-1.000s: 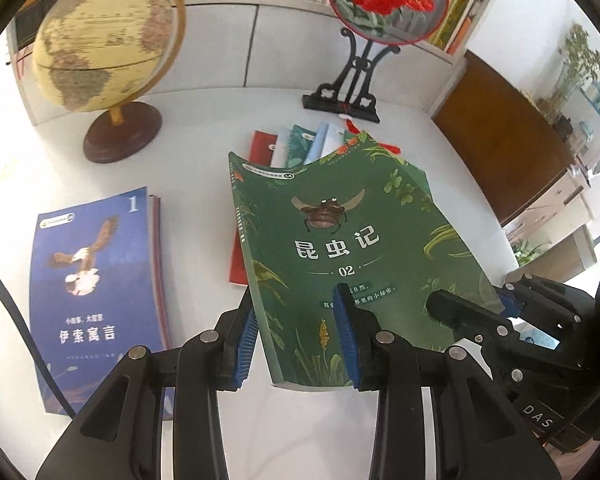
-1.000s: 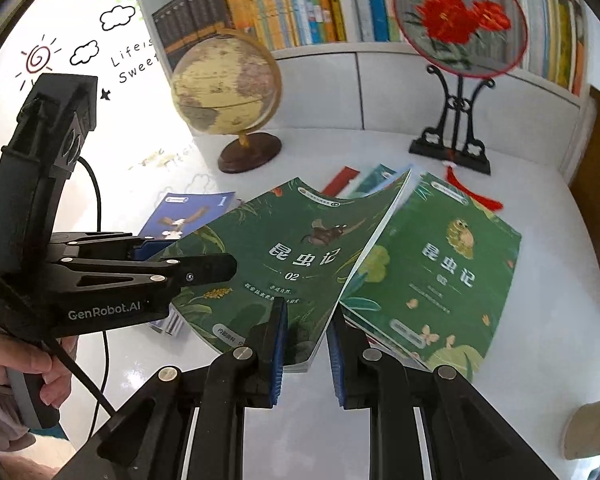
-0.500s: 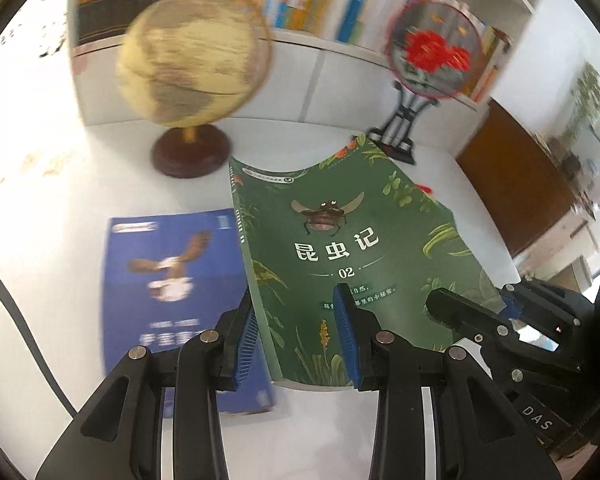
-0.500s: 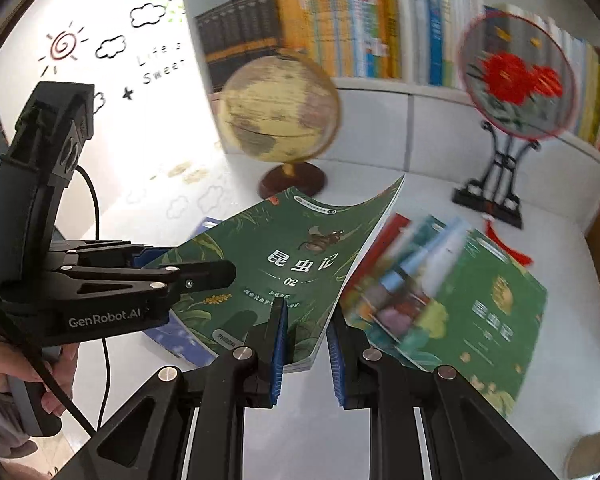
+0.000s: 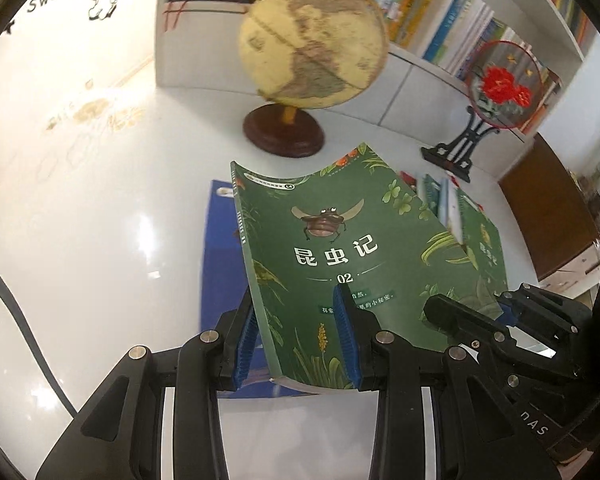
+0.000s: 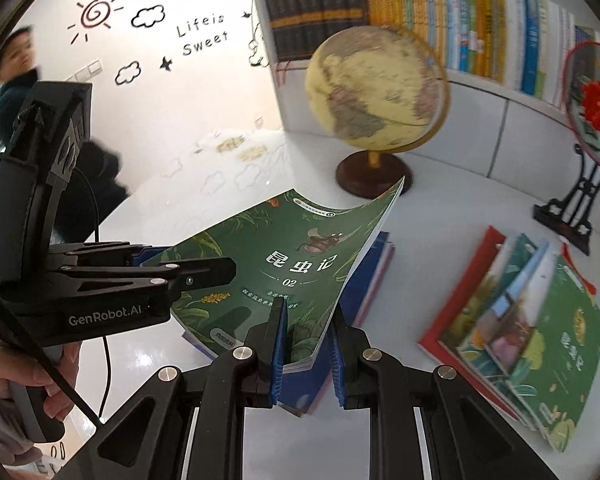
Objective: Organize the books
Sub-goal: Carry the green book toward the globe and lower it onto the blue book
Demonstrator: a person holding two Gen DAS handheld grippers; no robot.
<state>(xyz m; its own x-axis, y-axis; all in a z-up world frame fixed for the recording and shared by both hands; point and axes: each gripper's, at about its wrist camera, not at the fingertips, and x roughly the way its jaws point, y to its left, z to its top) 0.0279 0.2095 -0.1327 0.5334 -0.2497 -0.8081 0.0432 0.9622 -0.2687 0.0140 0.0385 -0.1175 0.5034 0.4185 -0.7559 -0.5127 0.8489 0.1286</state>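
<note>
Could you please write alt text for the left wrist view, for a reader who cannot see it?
The left gripper clamps the near edge of a green insect book, held above a blue book on the white table. The right gripper grips the same edge at the right. A globe and an embroidered fan stand behind.
</note>
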